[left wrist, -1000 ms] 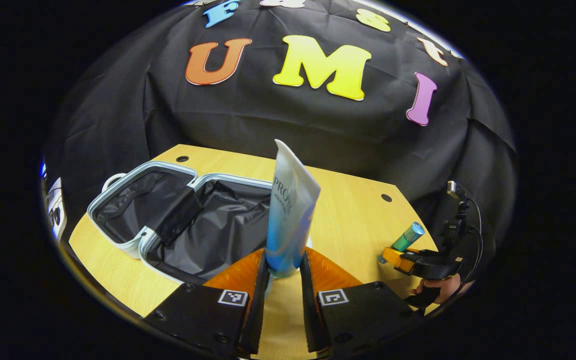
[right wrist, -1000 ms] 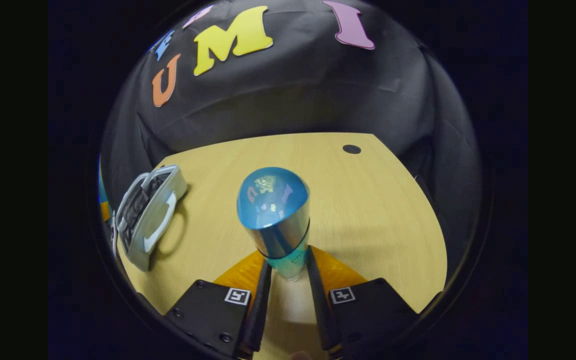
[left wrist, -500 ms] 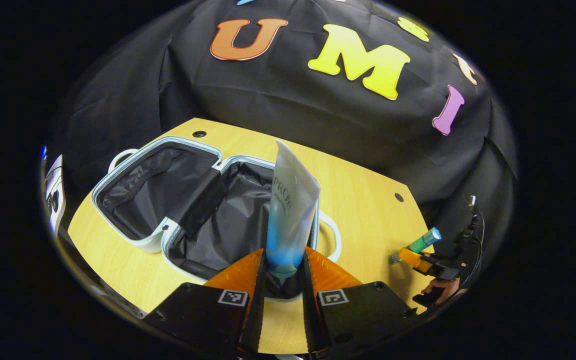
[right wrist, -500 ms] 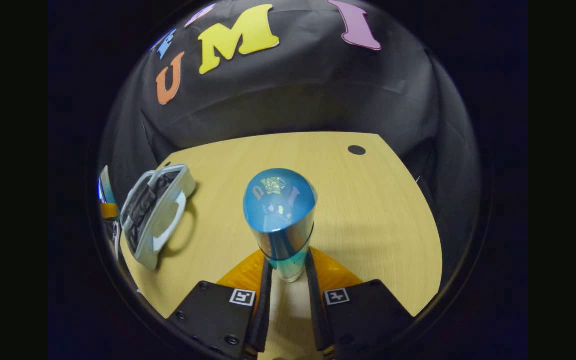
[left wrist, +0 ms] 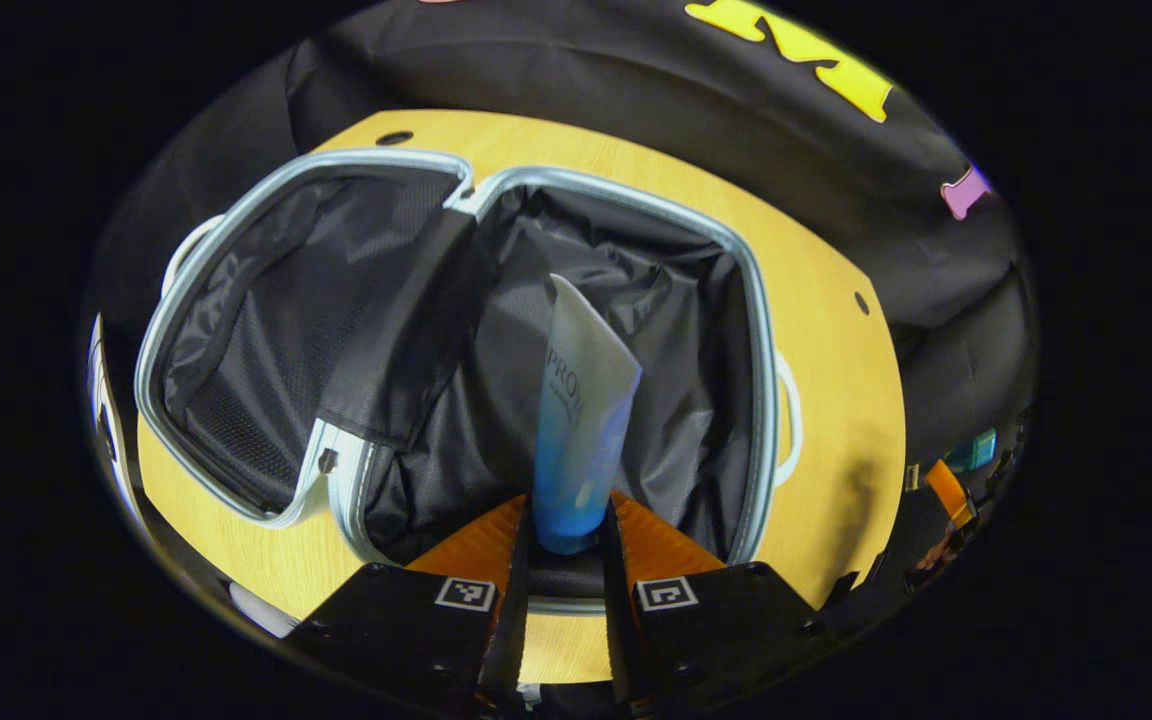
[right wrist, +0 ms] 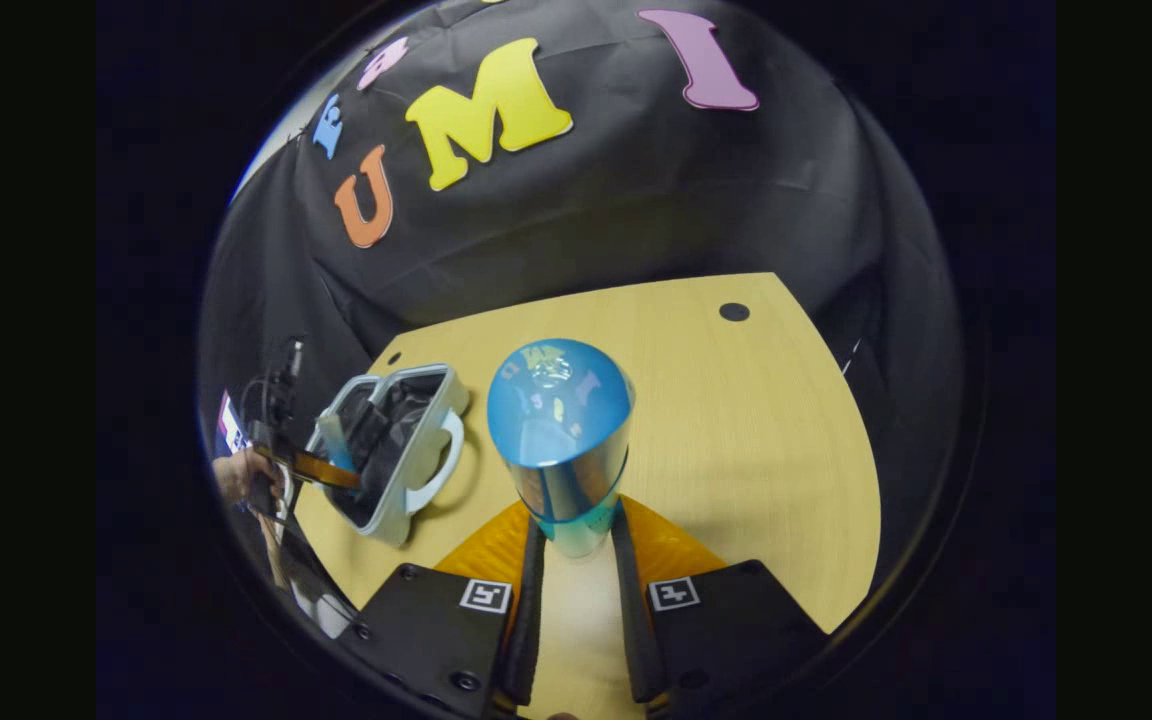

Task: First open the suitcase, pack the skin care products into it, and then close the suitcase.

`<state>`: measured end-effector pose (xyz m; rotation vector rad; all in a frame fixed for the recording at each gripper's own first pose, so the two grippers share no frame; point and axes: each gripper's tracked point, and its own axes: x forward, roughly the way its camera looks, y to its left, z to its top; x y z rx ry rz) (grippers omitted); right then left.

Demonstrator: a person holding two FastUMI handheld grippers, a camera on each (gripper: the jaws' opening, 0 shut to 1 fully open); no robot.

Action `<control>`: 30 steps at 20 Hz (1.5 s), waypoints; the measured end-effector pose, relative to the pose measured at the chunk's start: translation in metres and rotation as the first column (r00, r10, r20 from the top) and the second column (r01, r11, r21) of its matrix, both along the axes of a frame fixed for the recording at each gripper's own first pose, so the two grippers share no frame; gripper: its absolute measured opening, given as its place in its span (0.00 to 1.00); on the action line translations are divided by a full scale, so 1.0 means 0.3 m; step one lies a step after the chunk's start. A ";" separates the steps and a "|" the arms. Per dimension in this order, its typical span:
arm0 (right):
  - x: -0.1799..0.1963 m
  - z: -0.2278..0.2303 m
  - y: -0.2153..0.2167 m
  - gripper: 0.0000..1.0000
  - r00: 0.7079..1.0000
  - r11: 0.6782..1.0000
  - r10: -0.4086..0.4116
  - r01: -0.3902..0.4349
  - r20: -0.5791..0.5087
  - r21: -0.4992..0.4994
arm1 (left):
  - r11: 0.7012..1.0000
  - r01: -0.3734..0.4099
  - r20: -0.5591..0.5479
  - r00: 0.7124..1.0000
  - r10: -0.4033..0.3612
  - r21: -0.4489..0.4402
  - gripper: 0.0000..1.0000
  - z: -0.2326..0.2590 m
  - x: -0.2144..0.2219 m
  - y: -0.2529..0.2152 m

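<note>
Left gripper view: suitcase (left wrist: 236, 330) lies open flat on the wooden worktop (left wrist: 836, 330), lid half toward 9 o'clock with mesh lining, main half at centre lined in black fabric (left wrist: 676, 400), a dark strap (left wrist: 406, 330) crossing the hinge. Left hand-held gripper (left wrist: 564, 520) tilts down over the main half, its fingers clenched on the blue cap end of a white skin-care tube (left wrist: 581, 400); the tube's crimped end points toward 12 o'clock, over the lining. Whether the tube touches the fabric cannot be told. At 3 o'clock, beyond the suitcase's white handle (left wrist: 786, 420), the right hand-held gripper (left wrist: 946, 490) sits at the worktop edge, small and partly dim. Right gripper view: at 9 o'clock a hand (right wrist: 236, 475) holds the left hand-held gripper, which reaches into the open suitcase (right wrist: 406, 440) with the tube (right wrist: 334, 440) between its fingers. At centre, the right hand-held gripper (right wrist: 578, 545) grips the lower body of a blue-capped bottle (right wrist: 561, 430), both fingers pressing on it, the domed cap toward 12 o'clock. The bottle is held above bare worktop (right wrist: 756, 440), well apart from the suitcase, the hand-held gripper pitched downward toward the wood.
</note>
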<state>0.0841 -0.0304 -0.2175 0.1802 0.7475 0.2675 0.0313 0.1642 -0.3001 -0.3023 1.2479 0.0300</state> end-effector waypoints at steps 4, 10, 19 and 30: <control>-0.065 0.065 0.015 0.33 1.000 1.000 0.010 -0.010 0.010 0.023 | 0.993 0.105 -0.139 0.986 -0.096 0.056 0.37 -0.073 -0.018 0.066; -0.099 0.148 0.042 0.33 0.999 0.999 0.014 -0.016 0.032 0.052 | 0.979 0.202 -0.281 0.942 -0.185 0.033 0.37 -0.094 -0.016 0.100; -0.120 0.182 0.067 0.33 0.998 0.999 0.029 -0.031 0.053 0.039 | 0.984 0.176 -0.303 0.940 -0.157 0.036 0.48 -0.106 -0.024 0.109; -0.144 0.220 0.520 0.33 0.942 0.942 0.335 -0.334 -0.014 0.010 | 0.998 -0.022 0.302 0.953 0.001 0.065 0.80 0.330 -0.008 0.059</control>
